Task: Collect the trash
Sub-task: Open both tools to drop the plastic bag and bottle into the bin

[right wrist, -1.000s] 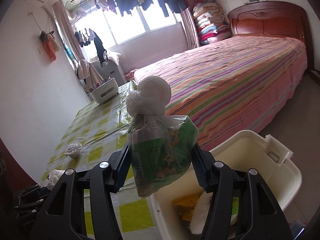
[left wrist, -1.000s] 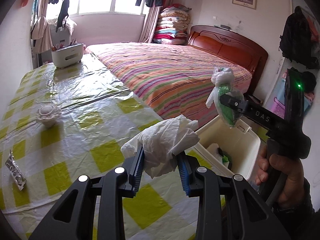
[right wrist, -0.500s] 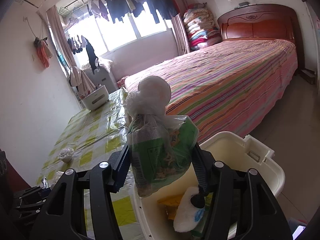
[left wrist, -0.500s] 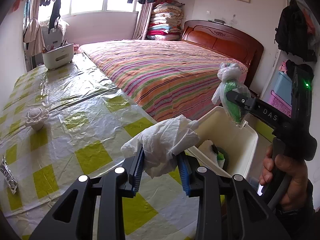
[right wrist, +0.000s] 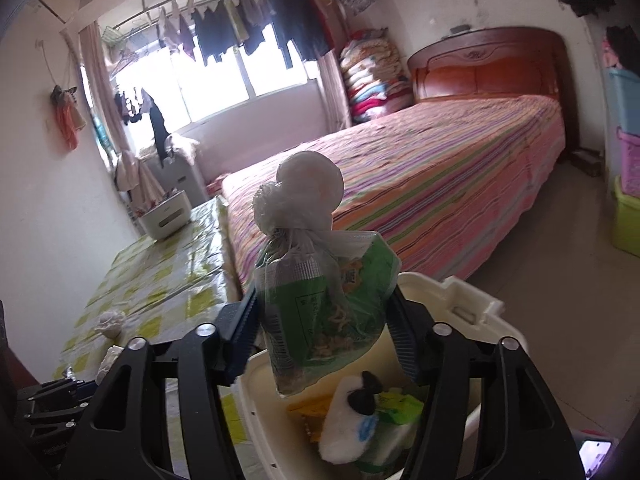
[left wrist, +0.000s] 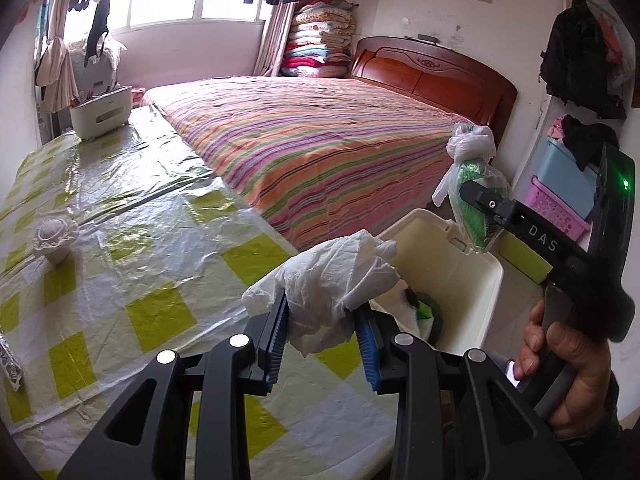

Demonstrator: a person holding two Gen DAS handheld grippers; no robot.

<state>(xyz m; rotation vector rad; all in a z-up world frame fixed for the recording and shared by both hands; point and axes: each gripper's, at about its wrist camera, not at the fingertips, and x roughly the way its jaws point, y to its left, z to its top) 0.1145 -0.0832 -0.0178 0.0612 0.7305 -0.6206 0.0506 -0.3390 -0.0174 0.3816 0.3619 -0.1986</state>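
Note:
My left gripper point(left wrist: 322, 304) is shut on a crumpled white tissue point(left wrist: 332, 280), held over the table's edge beside the cream bin point(left wrist: 494, 280). The bin stands on the floor between the table and the bed, and holds some trash point(right wrist: 360, 428). My right gripper point(right wrist: 324, 300) hovers over the bin with a knotted clear bag of green wrappers point(right wrist: 320, 308) between its jaws. Those jaws are opening and the pads have come off the bag's sides. In the left wrist view the bag point(left wrist: 472, 168) hangs above the bin's far rim, and a hand point(left wrist: 568, 360) grips the right tool.
The table point(left wrist: 140, 208) has a yellow-checked plastic cover. On it are a small white cup-like item point(left wrist: 54, 238), a foil wrapper point(left wrist: 8, 360) at the left edge and a white caddy point(left wrist: 100, 110) at the far end. A striped bed point(left wrist: 320, 140) runs alongside.
Both grippers have shifted toward the bin, which shows more of its inside. The right jaws have widened around the bag. The left grip on the tissue is unchanged.

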